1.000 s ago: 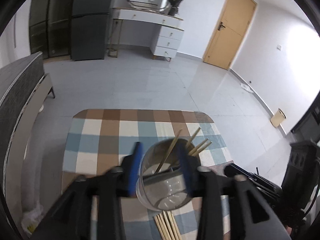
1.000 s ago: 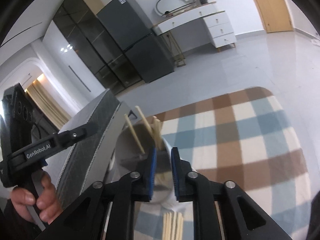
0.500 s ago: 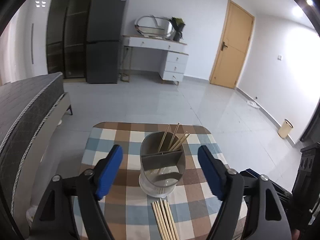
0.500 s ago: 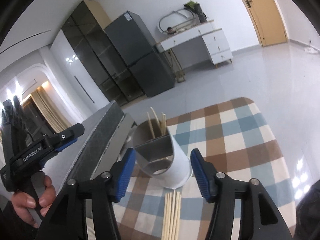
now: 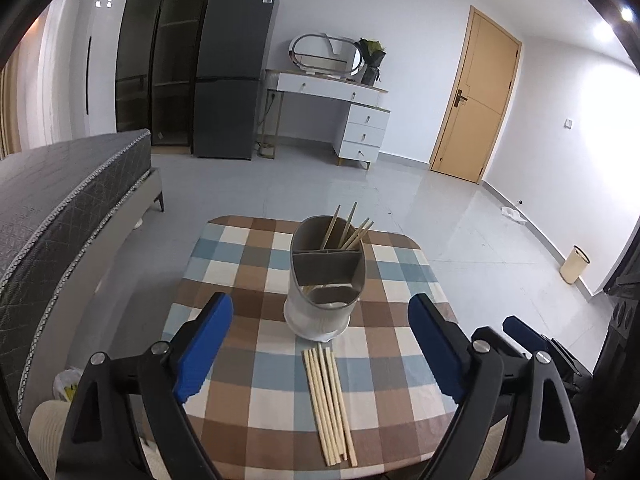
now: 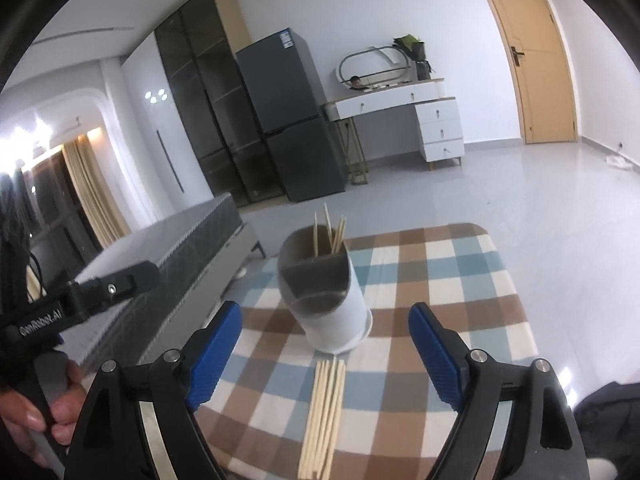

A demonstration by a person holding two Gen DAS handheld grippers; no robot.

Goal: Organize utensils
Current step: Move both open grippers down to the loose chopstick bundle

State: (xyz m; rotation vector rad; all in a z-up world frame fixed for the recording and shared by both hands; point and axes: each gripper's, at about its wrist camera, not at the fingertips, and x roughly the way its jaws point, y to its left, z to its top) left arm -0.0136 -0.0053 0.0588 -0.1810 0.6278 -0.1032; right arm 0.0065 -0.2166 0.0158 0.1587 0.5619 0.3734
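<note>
A grey-and-white utensil holder (image 5: 326, 280) (image 6: 320, 280) stands upright on the checked tablecloth (image 5: 248, 272) (image 6: 440, 272). Several wooden chopsticks (image 5: 348, 228) (image 6: 330, 232) stick out of its far compartment. A bundle of loose chopsticks (image 5: 328, 396) (image 6: 324, 412) lies flat on the cloth just in front of it. My left gripper (image 5: 320, 308) has wide jaws that are still opening. The holder stands beyond its tips, untouched. My right gripper (image 6: 325, 312) is likewise opening, with nothing between its pads. A hand (image 6: 60, 408) holds the left gripper's handle.
A grey bed (image 5: 60, 200) runs along the table's left side. Across the tiled floor stand a dark fridge (image 5: 236, 80), a white dresser (image 5: 332, 92) and a wooden door (image 5: 476, 96). A small bin (image 5: 574, 264) sits by the right wall.
Both grippers have let go of the holder, spread wide and drawn back from it. The holder now stands alone, and the loose chopsticks show in full.
</note>
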